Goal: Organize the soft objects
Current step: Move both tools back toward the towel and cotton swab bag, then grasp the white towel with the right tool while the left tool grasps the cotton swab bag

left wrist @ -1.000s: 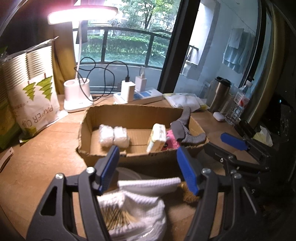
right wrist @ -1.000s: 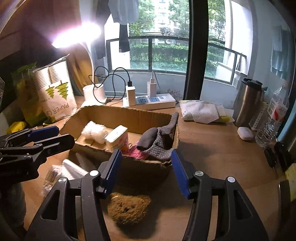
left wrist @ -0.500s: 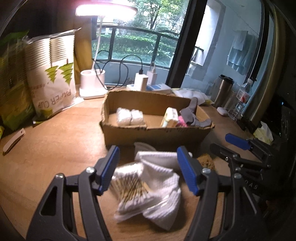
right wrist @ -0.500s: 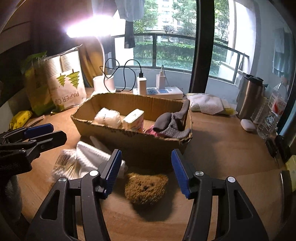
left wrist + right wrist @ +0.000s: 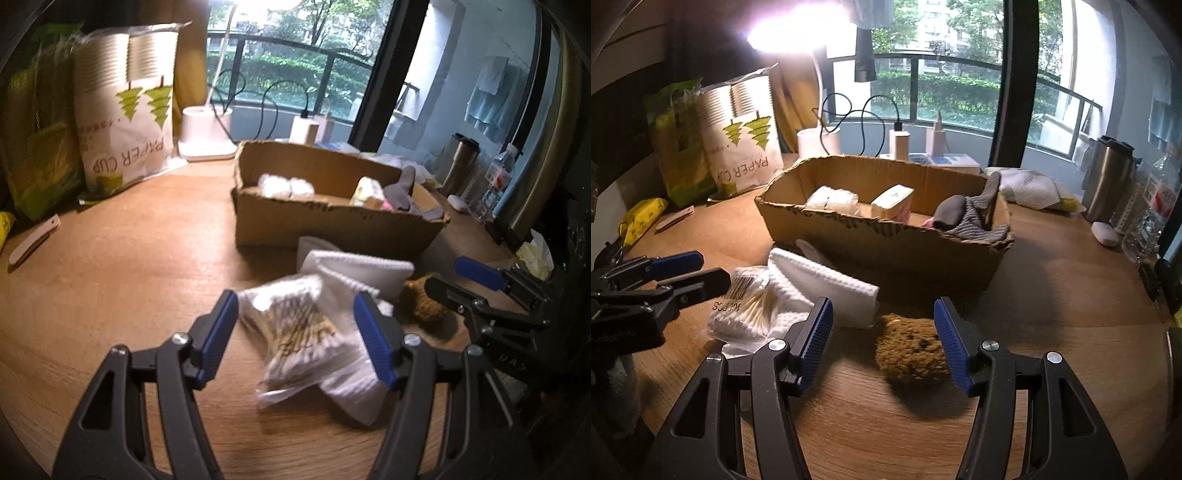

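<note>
A cardboard box [image 5: 332, 229] [image 5: 886, 243] holds white wrapped packs [image 5: 833, 199], a small carton [image 5: 892, 203] and grey socks [image 5: 971, 218]. In front of it lie a white folded cloth [image 5: 354, 269] [image 5: 820, 284], a clear bag of cotton swabs [image 5: 299, 328] [image 5: 746, 306] and a brown plush bear [image 5: 910, 345] [image 5: 424, 306]. My left gripper [image 5: 299, 339] is open, its jaws on either side of the swab bag. My right gripper [image 5: 882, 339] is open, with the bear just ahead between the fingers.
A paper cup pack [image 5: 125, 107] and green bags [image 5: 40, 129] stand at the left. A desk lamp base [image 5: 207, 136], power strip [image 5: 945, 158], steel tumbler [image 5: 1108, 177], water bottle [image 5: 495, 184] and white cloth [image 5: 1030, 188] line the back and right.
Both grippers have pulled back from the box toward me and lowered; the cloth, swab bag and bear now lie farther ahead in view. Both stay open.
</note>
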`<state>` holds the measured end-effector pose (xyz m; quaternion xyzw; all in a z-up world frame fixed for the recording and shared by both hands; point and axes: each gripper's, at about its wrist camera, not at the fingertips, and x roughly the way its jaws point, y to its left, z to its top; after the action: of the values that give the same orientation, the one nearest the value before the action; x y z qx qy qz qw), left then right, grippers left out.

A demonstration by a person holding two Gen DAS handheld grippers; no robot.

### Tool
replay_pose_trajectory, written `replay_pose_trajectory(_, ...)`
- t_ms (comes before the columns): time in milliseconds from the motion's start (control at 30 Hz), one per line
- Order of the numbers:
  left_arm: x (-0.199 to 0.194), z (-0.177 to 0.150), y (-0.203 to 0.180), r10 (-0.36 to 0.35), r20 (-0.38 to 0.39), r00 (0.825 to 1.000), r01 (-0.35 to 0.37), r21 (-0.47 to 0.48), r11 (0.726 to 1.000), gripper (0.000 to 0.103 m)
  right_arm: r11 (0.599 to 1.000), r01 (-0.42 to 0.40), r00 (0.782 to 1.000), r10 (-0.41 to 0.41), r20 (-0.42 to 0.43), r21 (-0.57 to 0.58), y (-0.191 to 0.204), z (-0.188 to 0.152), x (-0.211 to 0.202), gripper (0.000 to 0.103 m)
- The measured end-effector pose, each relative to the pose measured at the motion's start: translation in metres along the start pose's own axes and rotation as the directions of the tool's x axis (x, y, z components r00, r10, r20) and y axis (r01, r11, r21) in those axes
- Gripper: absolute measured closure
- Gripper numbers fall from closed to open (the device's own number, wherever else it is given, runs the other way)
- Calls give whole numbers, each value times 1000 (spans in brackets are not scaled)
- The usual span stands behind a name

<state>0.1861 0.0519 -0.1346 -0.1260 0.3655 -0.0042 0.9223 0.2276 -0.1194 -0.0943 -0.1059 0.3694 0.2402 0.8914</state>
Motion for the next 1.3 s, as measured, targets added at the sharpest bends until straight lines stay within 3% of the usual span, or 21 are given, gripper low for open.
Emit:
replay_pose_trajectory(333,25,-1,11,-8,-57,998,6,-33,999,33,998,-63,998,62,-19,-24,14,10,22,41)
replay_pose_trajectory(567,31,-1,23,14,-74,997,-18,-58,998,32,992,-122,992,120,-41,-43,28,18,42,34)
replay_pose_trajectory(833,31,1,27,21,-79,997,-26,-64,998,32,992,-120,989,115,-97,-47,32,21,64,32)
replay_pose_trajectory(1000,33,2,20,9,-86,996,-14,-56,998,32,990,-127,983,118,-138,-61,30,13,71,64)
replay_pose_trajectory(1100,35,2,13,8,-93,996,-11,-39,999,32,989,-144,984,138,-116,-45,25,11,66,78)
replay_pose_trajectory(1200,39,3,6,10,-102,995,-12,-24,1000,32,989,-147,988,145,-58,-26,18,14,52,91)
replay_pose_trajectory(1300,42,4,0,14,-104,994,-15,-14,1000,32,990,-142,990,142,-22,-14,10,17,41,95)
